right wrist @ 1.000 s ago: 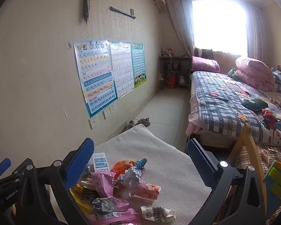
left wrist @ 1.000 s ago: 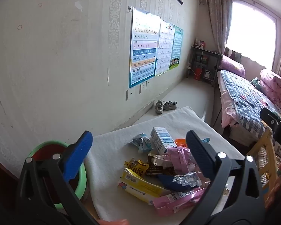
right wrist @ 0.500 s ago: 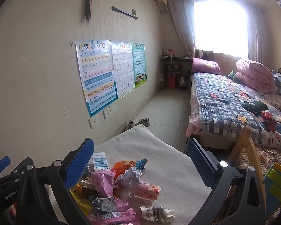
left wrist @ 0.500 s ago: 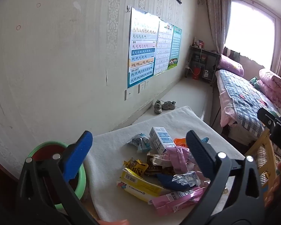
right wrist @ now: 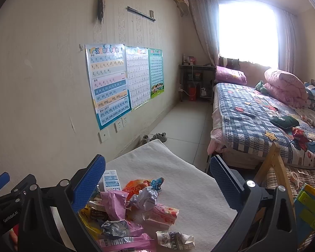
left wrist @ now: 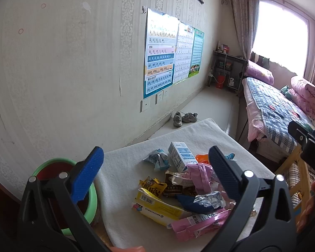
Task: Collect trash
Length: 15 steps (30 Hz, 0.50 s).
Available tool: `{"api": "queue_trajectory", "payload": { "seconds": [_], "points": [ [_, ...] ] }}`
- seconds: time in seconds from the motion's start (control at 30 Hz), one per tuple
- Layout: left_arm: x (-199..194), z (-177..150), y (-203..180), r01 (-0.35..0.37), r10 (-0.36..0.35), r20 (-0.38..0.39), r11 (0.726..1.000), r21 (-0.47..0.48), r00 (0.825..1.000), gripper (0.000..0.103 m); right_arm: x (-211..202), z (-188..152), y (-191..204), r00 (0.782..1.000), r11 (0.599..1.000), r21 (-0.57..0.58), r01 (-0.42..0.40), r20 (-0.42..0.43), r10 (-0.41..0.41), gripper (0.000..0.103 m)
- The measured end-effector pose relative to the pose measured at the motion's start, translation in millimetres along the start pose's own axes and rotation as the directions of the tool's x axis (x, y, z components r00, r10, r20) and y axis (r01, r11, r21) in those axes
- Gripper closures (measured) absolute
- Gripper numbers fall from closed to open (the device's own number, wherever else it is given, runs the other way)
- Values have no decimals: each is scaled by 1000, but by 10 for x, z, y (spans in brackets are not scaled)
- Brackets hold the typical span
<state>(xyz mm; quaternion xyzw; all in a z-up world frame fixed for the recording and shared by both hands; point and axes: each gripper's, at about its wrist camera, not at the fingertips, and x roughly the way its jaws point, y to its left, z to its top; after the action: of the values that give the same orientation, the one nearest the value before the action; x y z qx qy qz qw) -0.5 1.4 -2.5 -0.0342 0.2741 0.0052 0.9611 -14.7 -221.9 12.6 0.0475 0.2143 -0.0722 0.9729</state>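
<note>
A pile of trash lies on a white cloth-covered table [left wrist: 199,134]: a white and blue carton [left wrist: 181,156], a yellow box [left wrist: 157,209], pink wrappers [left wrist: 199,222], a crumpled foil pack [left wrist: 210,197] and an orange wrapper [right wrist: 136,185]. A green-rimmed bin [left wrist: 90,197] stands left of the table. My left gripper [left wrist: 155,172] is open and empty, held above the pile. My right gripper [right wrist: 157,176] is open and empty, above the pile's right side [right wrist: 140,199]. The left gripper's tip shows at the right wrist view's left edge [right wrist: 0,183].
A wall with posters [left wrist: 159,52] runs along the left. A bed with a checked quilt [right wrist: 262,121] is on the right. Shoes [left wrist: 184,118] lie on the floor beyond the table. A wooden frame [right wrist: 277,168] stands by the table's right edge.
Both grippers have drifted slightly; the views shift a little. Nothing was taken hold of and the trash pile has not moved.
</note>
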Motion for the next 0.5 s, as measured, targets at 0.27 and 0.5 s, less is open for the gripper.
{"api": "queue_trajectory", "payload": {
  "seconds": [0.27,0.5],
  "points": [
    [-17,-8,-22,-4,4,0,1000,7,1000,5,18,-36,-24,1000,1000,2,3,4,-3,7],
    [-41,-11,-20,-5,5,0,1000,6,1000,5,-21,6,-2,1000,1000,-1,-1,-3,1,7]
  ]
}}
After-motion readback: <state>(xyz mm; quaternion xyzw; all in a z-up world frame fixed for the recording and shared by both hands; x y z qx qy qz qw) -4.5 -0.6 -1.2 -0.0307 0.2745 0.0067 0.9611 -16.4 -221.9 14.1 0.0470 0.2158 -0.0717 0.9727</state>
